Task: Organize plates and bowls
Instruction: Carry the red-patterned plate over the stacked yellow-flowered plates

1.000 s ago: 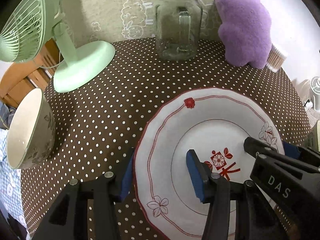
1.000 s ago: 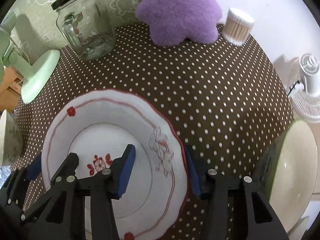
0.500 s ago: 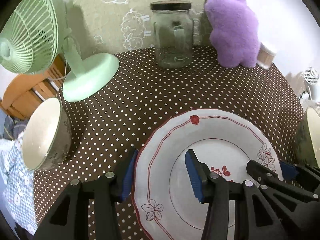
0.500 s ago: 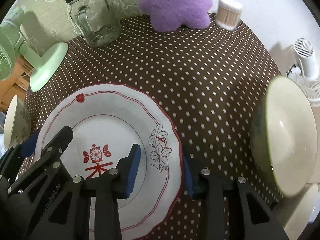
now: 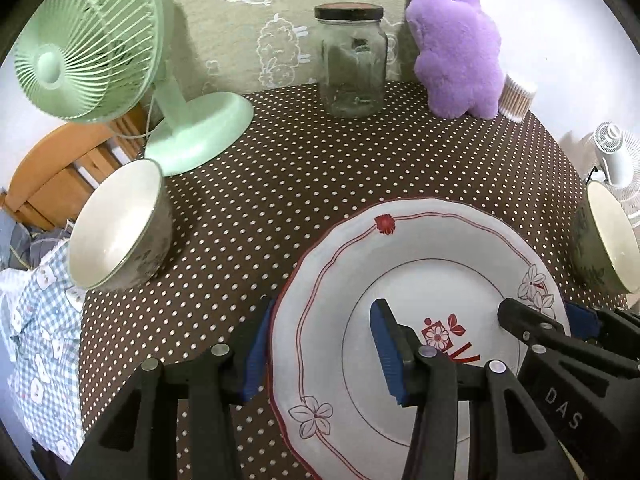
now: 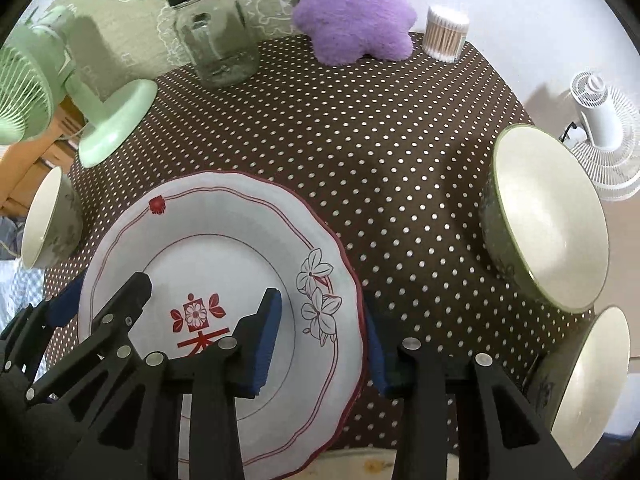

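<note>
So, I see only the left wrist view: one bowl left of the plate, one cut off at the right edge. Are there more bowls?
Observer: Yes, a third bowl stands nearer the camera than the right bowl.
Operator: Is the right bowl empty?
Observer: Yes, its whole inside shows, and nothing is in it.
Operator: Is the plate fully over the table?
Observer: No, the plate's near rim seems to reach past the table's near edge.

One plate (image 6: 224, 240); three bowls (image 6: 548, 216) (image 6: 48, 216) (image 6: 588, 380); two fans (image 5: 88, 40) (image 6: 604, 120); one jar (image 5: 354, 60); one plush (image 5: 456, 48); one cotton-swab tub (image 6: 446, 32).
</note>
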Demonstrator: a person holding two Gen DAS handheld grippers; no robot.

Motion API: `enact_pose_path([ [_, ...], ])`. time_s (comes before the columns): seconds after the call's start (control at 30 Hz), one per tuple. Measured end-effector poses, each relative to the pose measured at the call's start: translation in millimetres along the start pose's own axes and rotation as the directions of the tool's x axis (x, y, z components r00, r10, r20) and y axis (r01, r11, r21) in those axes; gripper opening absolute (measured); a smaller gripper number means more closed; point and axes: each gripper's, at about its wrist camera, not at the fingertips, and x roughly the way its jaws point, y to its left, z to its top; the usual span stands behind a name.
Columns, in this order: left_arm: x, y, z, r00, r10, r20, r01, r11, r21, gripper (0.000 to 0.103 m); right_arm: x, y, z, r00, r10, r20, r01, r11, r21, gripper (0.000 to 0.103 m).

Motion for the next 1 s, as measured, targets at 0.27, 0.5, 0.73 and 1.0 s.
enact_pose_path([
  [0.27, -22, 9, -13, 1.0, -0.021, 0.009, 0.021, 1.0, 0.004, 0.049, -15, 3, -4, 0.999, -0.019, 0.027, 0.019, 1.0, -0.001, 0.043],
  [0.5, -45, 4, -27, 0.998, -0.065, 0.021, 0.064, 0.998, 0.021, 0.049, -40, 0, -27, 0.997, -0.056, 0.046, 0.055, 0.998, 0.028, 0.043],
  [0.73, -61, -13, -45, 0.994, -0.101, 0.048, 0.097, 0.992, 0.078, 0.049, -58, -16, -58, 0.995, -0.082, 0.048, 0.077, 0.992, 0.101, 0.043],
  [1.0, -69, -37, -70, 0.989, -0.143, 0.035, 0.137, 0.981, 0.135, 0.049, -69, -39, -95, 0.993, -0.109, 0.034, 0.101, 0.979, 0.176, 0.043],
])
